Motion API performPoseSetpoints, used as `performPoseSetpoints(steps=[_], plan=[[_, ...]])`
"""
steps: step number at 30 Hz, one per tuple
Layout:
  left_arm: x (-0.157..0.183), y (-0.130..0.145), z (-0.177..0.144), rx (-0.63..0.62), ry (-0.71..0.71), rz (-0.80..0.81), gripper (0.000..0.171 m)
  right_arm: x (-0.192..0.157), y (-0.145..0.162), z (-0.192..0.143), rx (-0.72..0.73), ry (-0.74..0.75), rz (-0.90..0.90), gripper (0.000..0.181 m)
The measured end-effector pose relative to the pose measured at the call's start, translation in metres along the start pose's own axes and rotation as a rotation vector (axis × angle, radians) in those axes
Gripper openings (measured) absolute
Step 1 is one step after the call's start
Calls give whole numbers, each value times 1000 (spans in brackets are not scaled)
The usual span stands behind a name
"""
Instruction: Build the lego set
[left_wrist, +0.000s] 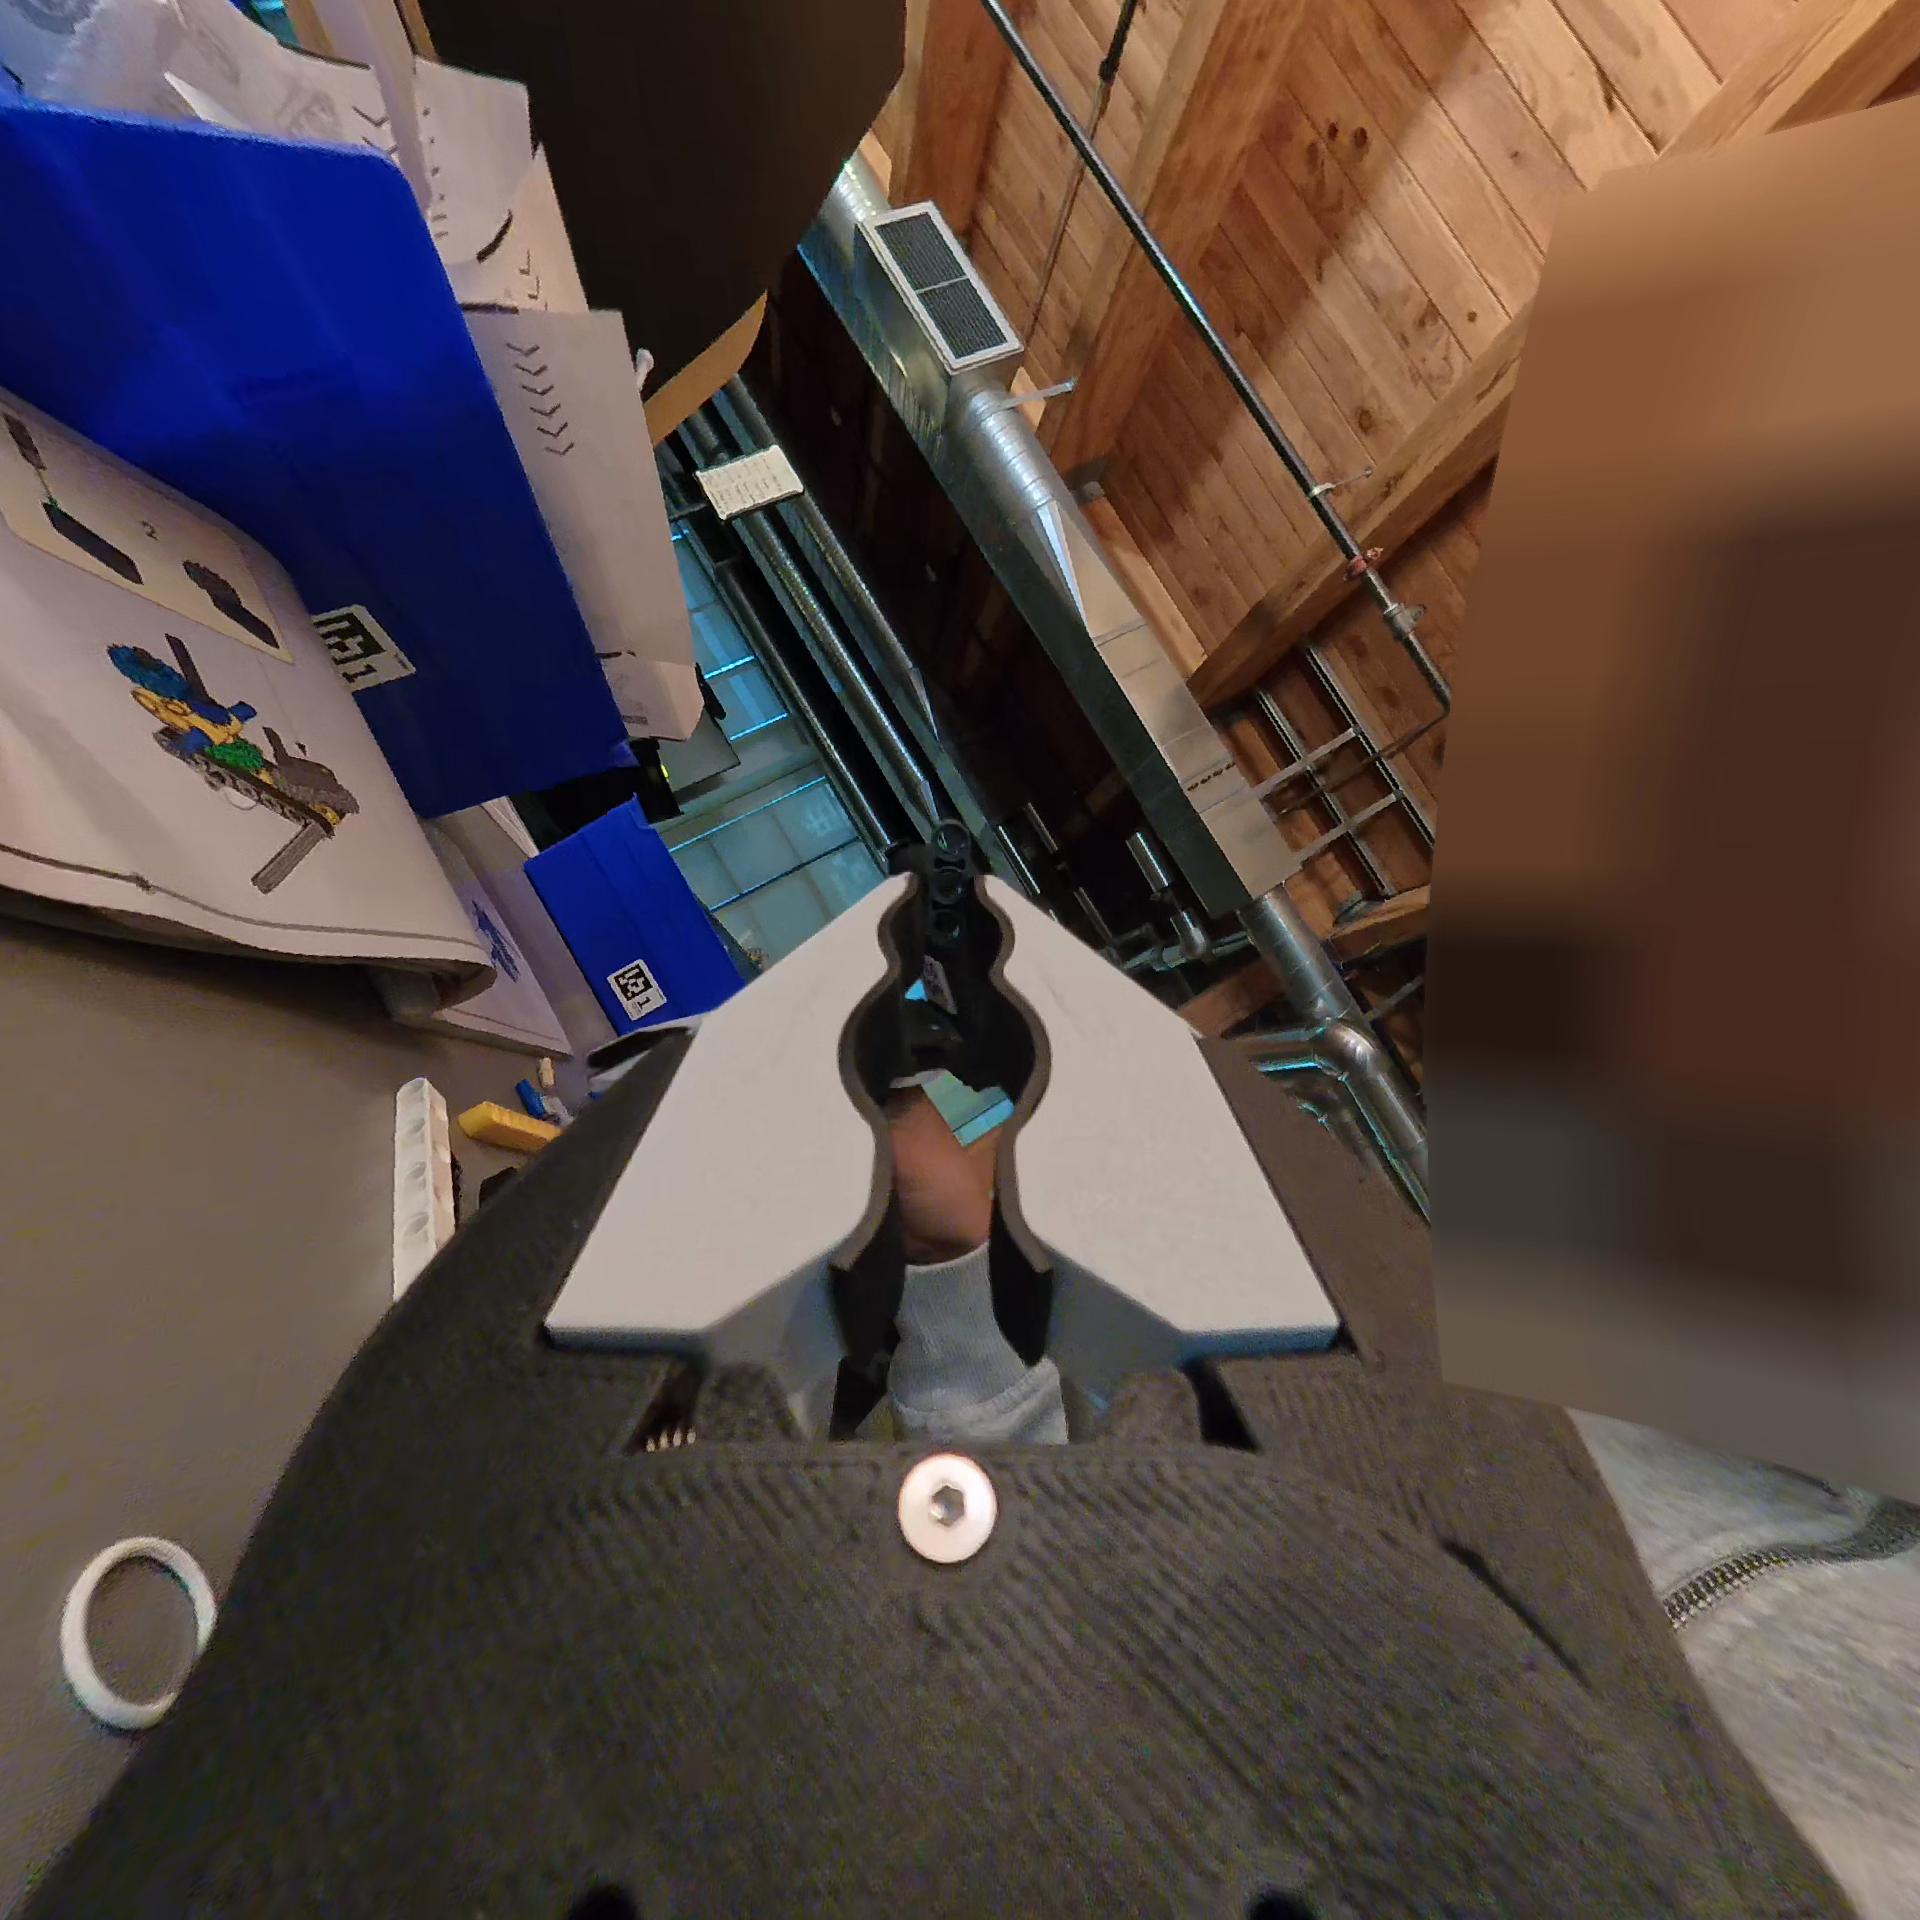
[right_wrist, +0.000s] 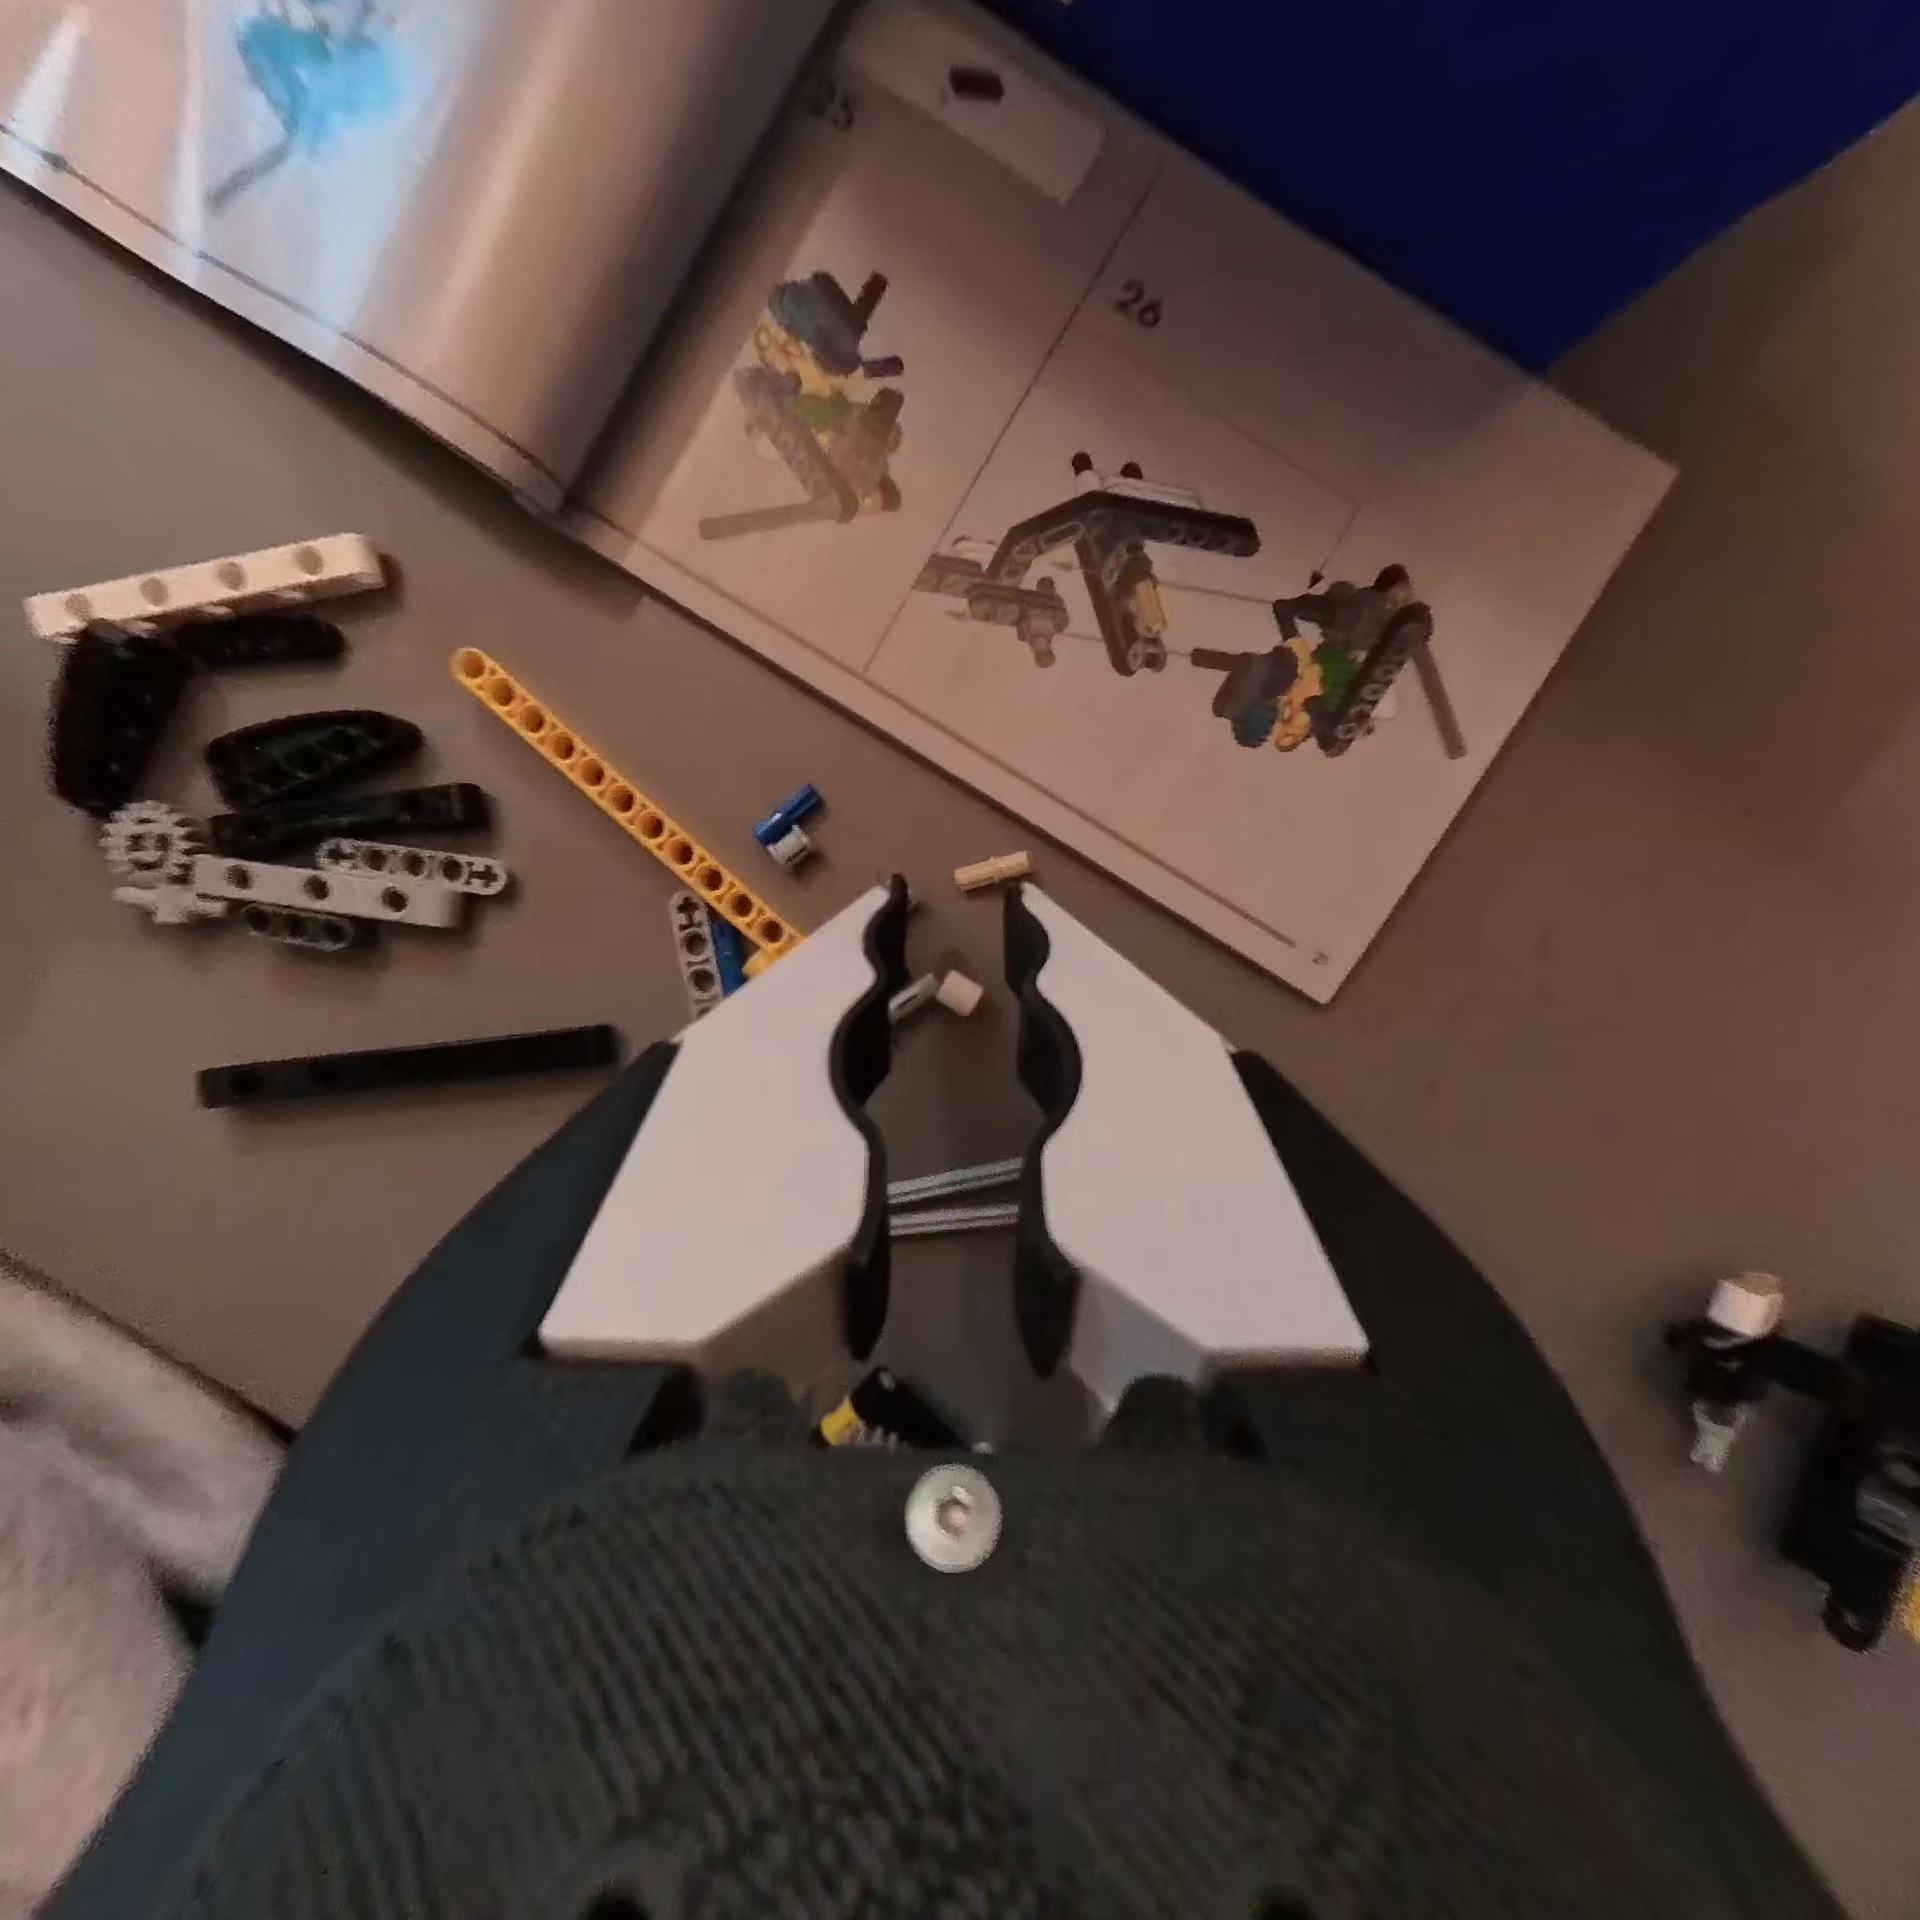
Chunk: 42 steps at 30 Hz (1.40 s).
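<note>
My left gripper (left_wrist: 943, 883) is tilted up toward the ceiling and is shut on a black lego beam (left_wrist: 948, 914) whose end sticks out past the fingertips. My right gripper (right_wrist: 951, 896) is open and empty, pointing down at the grey table (right_wrist: 1558, 1091). Between and just past its fingers lie a small white pin (right_wrist: 956, 992) and a tan pin (right_wrist: 992, 871). A long yellow beam (right_wrist: 623, 805), a blue pin (right_wrist: 792, 821), a black beam (right_wrist: 405, 1065) and a pile of black, grey and white parts (right_wrist: 260, 790) lie to its left.
The open instruction booklet lies ahead of the right gripper (right_wrist: 1091, 520) and shows in the left wrist view (left_wrist: 187, 727). A blue box (left_wrist: 312, 416) stands behind it. A black sub-assembly (right_wrist: 1849, 1455) sits at the right. A white ring (left_wrist: 135, 1631) lies on the table. Across from one pair of fingers to the other is roughly 25 centimeters. From my right tips it is roughly 20 centimeters to the black sub-assembly (right_wrist: 1849, 1455); from my left, 45 centimeters.
</note>
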<state>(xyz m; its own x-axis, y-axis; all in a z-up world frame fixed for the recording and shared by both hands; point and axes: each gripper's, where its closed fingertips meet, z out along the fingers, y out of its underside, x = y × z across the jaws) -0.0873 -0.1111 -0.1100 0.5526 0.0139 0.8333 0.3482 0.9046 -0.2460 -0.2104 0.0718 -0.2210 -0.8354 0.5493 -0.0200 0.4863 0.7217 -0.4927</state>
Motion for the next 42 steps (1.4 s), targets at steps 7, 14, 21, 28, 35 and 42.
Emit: performPoseSetpoints(steps=[7,14,21,28,35,42], plan=[[-3,0,0,-1,8,-41,5,9,3,11,-70,82,-14,12],[-4,-2,-2,8,10,-51,5,14,6,8,-135,137,-46,14],[-4,-2,-2,9,11,-58,5,14,1,1,-139,105,-29,15],[-5,-2,-2,8,7,-63,5,4,8,14,-194,46,-14,18],[-5,-2,-2,9,5,-66,5,1,7,17,-217,40,-80,7],[-5,-3,-2,9,8,-69,5,-1,8,17,-233,63,-169,8]])
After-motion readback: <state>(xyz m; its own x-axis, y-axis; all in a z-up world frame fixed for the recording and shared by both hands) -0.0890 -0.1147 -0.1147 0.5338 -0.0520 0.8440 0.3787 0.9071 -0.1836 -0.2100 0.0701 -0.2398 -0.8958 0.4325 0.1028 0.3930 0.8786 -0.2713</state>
